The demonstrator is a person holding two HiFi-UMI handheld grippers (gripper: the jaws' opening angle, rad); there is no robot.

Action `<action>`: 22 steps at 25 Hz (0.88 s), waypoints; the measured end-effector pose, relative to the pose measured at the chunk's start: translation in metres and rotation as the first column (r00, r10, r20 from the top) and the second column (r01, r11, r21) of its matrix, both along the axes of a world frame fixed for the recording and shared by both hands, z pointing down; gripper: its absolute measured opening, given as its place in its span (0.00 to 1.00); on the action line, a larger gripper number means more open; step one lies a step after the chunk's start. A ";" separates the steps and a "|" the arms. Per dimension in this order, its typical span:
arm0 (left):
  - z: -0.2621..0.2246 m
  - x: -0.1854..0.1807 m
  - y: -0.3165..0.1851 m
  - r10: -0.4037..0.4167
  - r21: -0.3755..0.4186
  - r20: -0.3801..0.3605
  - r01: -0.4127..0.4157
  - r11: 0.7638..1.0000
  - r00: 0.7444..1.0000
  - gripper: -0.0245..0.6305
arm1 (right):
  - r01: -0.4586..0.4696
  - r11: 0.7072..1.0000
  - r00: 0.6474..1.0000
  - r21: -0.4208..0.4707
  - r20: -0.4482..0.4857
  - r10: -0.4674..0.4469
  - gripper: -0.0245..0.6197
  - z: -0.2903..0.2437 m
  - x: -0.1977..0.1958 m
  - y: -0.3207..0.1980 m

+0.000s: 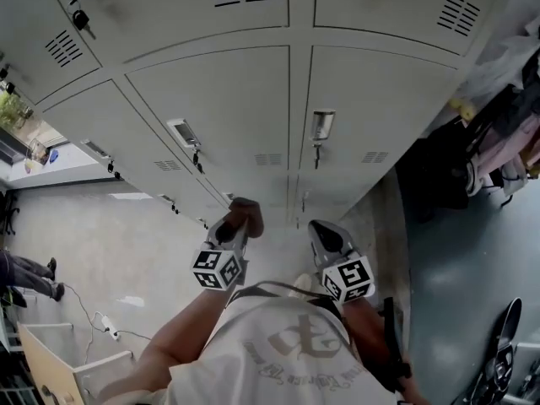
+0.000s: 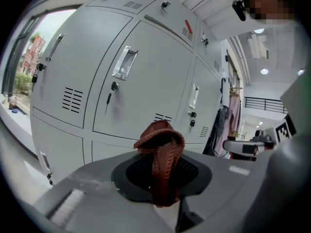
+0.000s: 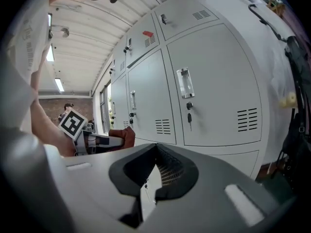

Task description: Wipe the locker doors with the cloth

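Grey locker doors [image 1: 219,108] fill the wall ahead, each with a handle and a key in its lock [image 1: 318,152]. My left gripper [image 1: 239,219] is shut on a reddish-brown cloth [image 1: 250,213], held a short way off the lower doors. In the left gripper view the cloth [image 2: 163,154] bunches up between the jaws, in front of the doors [image 2: 146,81]. My right gripper [image 1: 322,228] is beside it to the right, shut with nothing in it. The right gripper view shows its jaws [image 3: 156,147] meeting at the tips, the lockers [image 3: 214,96] beyond, and the cloth [image 3: 127,136] at left.
Bags and clothes [image 1: 506,142] hang at the right end of the lockers. A skateboard [image 1: 502,344] stands at the bottom right. At left are another person's legs [image 1: 25,272], a cable with a power strip [image 1: 105,323] and a wooden box [image 1: 51,361].
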State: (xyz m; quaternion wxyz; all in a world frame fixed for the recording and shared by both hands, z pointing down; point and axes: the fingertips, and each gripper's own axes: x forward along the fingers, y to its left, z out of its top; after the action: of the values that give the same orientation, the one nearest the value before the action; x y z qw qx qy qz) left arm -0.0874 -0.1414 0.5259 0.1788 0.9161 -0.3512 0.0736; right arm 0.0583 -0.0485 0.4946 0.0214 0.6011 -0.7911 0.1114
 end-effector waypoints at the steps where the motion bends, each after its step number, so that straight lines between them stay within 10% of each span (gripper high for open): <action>1: 0.000 0.001 -0.004 -0.020 0.000 0.004 0.020 1.000 1.000 0.17 | 0.011 1.000 1.000 -0.001 0.003 -0.011 0.05 0.002 0.006 -0.004; 22: 0.039 -0.080 -0.123 -0.292 -0.133 -0.053 0.283 0.950 0.955 0.17 | 0.045 0.999 0.999 -0.030 0.003 -0.045 0.05 -0.012 -0.010 -0.049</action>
State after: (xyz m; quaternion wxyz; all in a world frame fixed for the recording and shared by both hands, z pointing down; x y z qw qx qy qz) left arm -0.1679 -0.2649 0.5654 0.2569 0.8443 -0.4690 0.0355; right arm 0.0486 -0.0975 0.4827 0.0323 0.5825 -0.8027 0.1235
